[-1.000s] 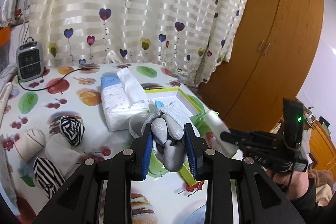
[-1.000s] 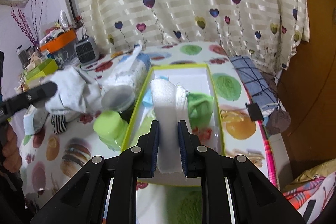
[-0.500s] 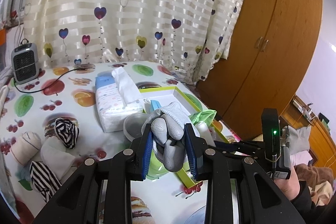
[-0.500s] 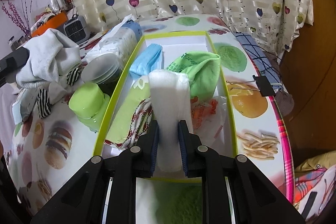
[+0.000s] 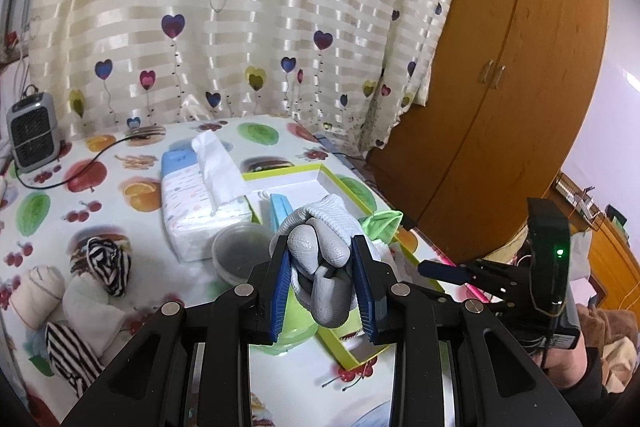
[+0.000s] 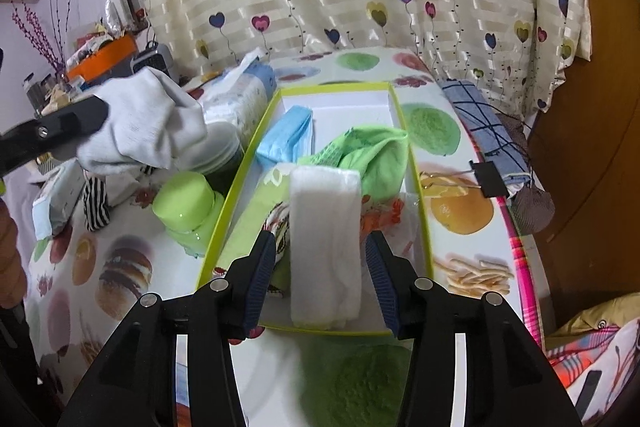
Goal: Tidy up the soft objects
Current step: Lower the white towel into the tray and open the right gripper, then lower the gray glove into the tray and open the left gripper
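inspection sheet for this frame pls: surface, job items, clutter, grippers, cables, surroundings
Surface: table under a fruit-and-burger print cloth.
Job's things: green-rimmed tray holds a white folded cloth, green cloth and blue pack; grey glove held above the table; rolled striped socks and white socks lie loose on the table.
Clutter: tissue pack, round lidded container, green cup, binder clip.
Grippers: left gripper shut on the glove; right gripper open, pads apart from the white cloth.
Cables: black cord runs from the small heater.
Surroundings: heart-print curtain, wooden wardrobe.
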Action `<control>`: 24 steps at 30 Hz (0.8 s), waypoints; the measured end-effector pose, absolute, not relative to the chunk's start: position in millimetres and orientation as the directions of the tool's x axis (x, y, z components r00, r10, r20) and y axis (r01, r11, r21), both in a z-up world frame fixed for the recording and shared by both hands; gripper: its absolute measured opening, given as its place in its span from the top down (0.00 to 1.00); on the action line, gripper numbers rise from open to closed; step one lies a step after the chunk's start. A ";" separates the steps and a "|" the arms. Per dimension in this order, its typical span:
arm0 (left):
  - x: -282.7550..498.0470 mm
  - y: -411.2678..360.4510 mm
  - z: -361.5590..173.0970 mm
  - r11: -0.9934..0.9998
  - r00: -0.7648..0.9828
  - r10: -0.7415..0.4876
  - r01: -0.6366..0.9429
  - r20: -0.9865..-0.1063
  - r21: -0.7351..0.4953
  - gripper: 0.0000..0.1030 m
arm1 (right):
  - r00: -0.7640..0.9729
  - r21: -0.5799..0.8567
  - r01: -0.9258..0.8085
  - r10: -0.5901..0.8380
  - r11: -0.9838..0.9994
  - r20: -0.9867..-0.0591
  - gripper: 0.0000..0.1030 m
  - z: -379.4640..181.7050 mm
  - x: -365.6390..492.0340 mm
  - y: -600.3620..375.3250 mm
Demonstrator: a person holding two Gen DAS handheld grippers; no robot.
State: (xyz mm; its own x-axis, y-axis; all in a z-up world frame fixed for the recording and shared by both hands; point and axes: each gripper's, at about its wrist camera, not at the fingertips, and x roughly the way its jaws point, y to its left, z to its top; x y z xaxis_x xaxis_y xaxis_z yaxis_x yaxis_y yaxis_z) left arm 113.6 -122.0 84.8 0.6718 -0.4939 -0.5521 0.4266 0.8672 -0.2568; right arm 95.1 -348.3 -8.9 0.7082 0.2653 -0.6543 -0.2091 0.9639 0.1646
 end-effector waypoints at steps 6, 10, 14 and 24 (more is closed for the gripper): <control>132.6 -138.2 80.8 0.865 0.661 -0.495 0.437 -0.563 -0.248 0.73 | 0.719 0.179 -0.202 0.270 0.963 -0.640 0.53 -4.1 95.3 -352.5; 148.9 -147.8 72.1 0.865 0.644 -0.495 0.432 -0.583 -0.257 0.73 | 0.723 0.185 -0.196 0.269 0.963 -0.636 0.53 -3.6 96.4 -356.6; 167.9 -159.9 62.1 0.868 0.628 -0.488 0.425 -0.607 -0.257 0.73 | 0.725 0.191 -0.188 0.267 0.963 -0.635 0.53 -4.1 99.1 -360.5; 204.9 -175.9 50.2 0.872 0.611 -0.481 0.408 -0.629 -0.271 0.73 | 0.725 0.196 -0.184 0.268 0.963 -0.635 0.53 -5.3 106.1 -364.6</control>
State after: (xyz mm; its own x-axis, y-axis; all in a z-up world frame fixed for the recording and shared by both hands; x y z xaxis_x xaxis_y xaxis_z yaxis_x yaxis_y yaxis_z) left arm 204.9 -175.9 50.2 0.6107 -0.4808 -0.6292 0.4078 0.8721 -0.2706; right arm 106.1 -364.6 -5.3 0.7247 0.2676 -0.6350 -0.1842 0.9632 0.1956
